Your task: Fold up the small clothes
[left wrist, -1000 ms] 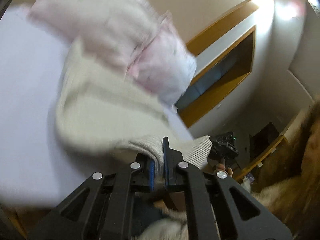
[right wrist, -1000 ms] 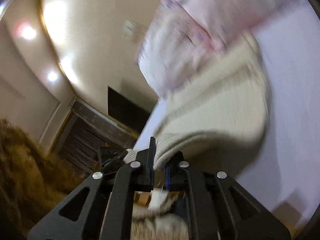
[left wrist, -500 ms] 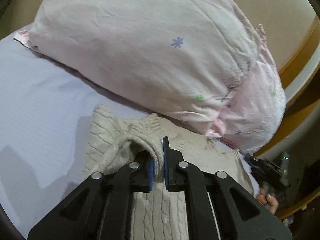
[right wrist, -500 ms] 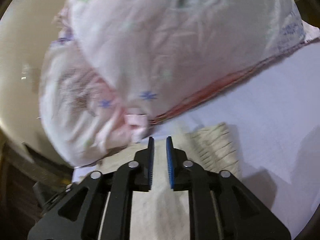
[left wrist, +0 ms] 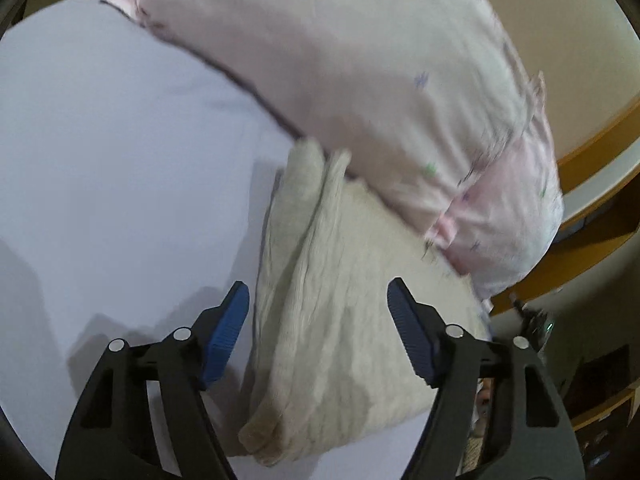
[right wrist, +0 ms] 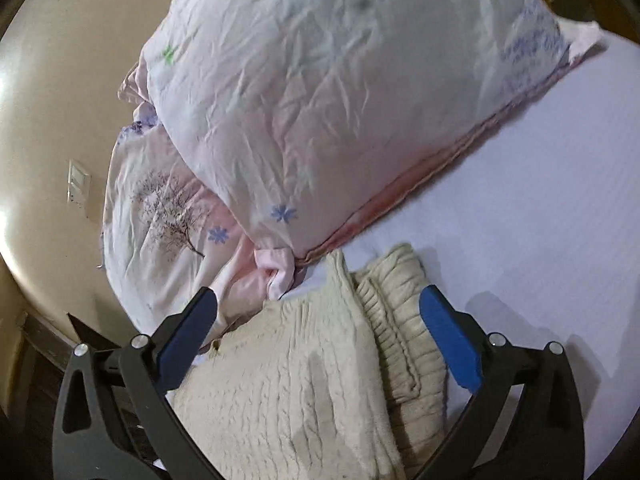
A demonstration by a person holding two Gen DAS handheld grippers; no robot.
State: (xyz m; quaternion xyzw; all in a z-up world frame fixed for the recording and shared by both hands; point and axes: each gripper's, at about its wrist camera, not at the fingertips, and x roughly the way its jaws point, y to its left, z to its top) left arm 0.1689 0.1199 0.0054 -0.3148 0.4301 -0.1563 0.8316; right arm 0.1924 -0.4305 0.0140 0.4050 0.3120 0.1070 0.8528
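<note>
A cream sweater lies on the pale lilac bed sheet, touching a floral pillow against a beige wall. The jaws of the left gripper and the right gripper are wide apart, holding nothing.

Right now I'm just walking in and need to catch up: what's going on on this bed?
A person is folding a cream knit sweater with two handheld grippers. The sweater lies folded on the lavender sheet, against a pink floral pillow. The left gripper and right gripper are both open above it, holding nothing.

Dim warm indoor light, fisheye bending at the edges, left wrist view motion-blurred, right wrist view sharper.
</note>
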